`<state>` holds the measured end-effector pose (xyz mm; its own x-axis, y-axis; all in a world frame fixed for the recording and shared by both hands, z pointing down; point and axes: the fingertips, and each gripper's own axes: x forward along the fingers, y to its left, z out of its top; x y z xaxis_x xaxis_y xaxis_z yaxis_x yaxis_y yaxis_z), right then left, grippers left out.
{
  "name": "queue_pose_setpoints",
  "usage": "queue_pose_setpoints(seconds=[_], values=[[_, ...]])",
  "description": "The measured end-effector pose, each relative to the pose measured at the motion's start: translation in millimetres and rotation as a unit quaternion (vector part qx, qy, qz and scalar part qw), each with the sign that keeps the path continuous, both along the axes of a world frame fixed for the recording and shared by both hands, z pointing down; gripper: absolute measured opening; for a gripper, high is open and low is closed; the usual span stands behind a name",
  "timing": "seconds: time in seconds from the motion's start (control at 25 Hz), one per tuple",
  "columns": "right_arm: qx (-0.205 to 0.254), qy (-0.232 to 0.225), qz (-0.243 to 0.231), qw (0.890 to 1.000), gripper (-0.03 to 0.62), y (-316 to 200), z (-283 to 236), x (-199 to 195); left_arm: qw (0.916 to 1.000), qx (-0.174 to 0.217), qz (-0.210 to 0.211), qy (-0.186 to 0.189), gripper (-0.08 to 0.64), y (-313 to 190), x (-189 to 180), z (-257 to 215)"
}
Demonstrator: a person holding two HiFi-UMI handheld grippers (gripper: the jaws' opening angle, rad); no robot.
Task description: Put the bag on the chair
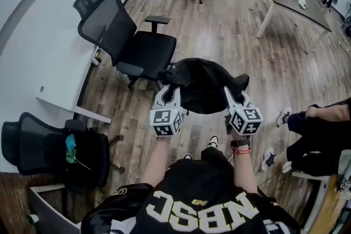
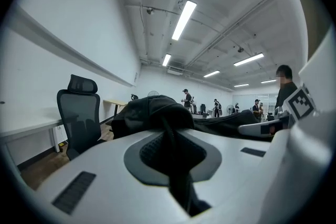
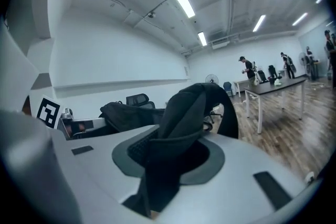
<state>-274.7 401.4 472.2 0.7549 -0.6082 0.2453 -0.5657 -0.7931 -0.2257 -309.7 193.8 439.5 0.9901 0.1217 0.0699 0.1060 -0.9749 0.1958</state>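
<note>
A black bag (image 1: 202, 85) hangs in the air between my two grippers, just in front of the person. My left gripper (image 1: 169, 89) is shut on a thin black strap (image 2: 170, 152) at the bag's left side. My right gripper (image 1: 230, 91) is shut on a wider fold of the bag's fabric (image 3: 178, 139) at its right side. The black mesh office chair (image 1: 129, 41) stands just beyond the bag, up and to the left, with its seat (image 1: 151, 47) bare. In the left gripper view the chair's back (image 2: 79, 113) shows at the left.
A second black chair (image 1: 52, 149) with a green and blue thing on its seat stands at the left, beside a white desk (image 1: 38, 63). A seated person's legs (image 1: 312, 129) reach in from the right. White tables (image 1: 290, 0) and more chairs stand farther off on the wooden floor.
</note>
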Motion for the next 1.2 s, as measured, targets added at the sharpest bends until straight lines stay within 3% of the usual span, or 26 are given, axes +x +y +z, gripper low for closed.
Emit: queue_pose_setpoints(seconds=[0.24, 0.56, 0.72, 0.96, 1.2], values=[[0.014, -0.01, -0.004, 1.0, 0.12, 4.0, 15.3, 56.5, 1.0, 0.003, -0.003, -0.002, 0.031, 4.0, 53.3, 8.1], [0.027, 0.002, -0.064, 0.998, 0.117, 19.6, -4.3, 197.1, 0.9987, 0.015, -0.048, 0.011, 0.03, 26.0, 174.5, -9.6], [0.044, 0.008, -0.07, 0.997, 0.114, 41.4, -15.8, 257.6, 0.9978, 0.017, -0.06, 0.024, 0.031, 47.0, 225.9, -23.3], [0.052, -0.029, -0.096, 0.994, 0.112, 53.4, 6.1, 304.9, 0.9963, 0.012, -0.085, 0.001, 0.03, 60.9, 270.6, -7.0], [0.047, -0.05, -0.126, 0.99, 0.112, 17.2, 18.9, 353.4, 0.9938, -0.002, -0.11, -0.016, 0.03, 26.2, 309.5, 8.1]])
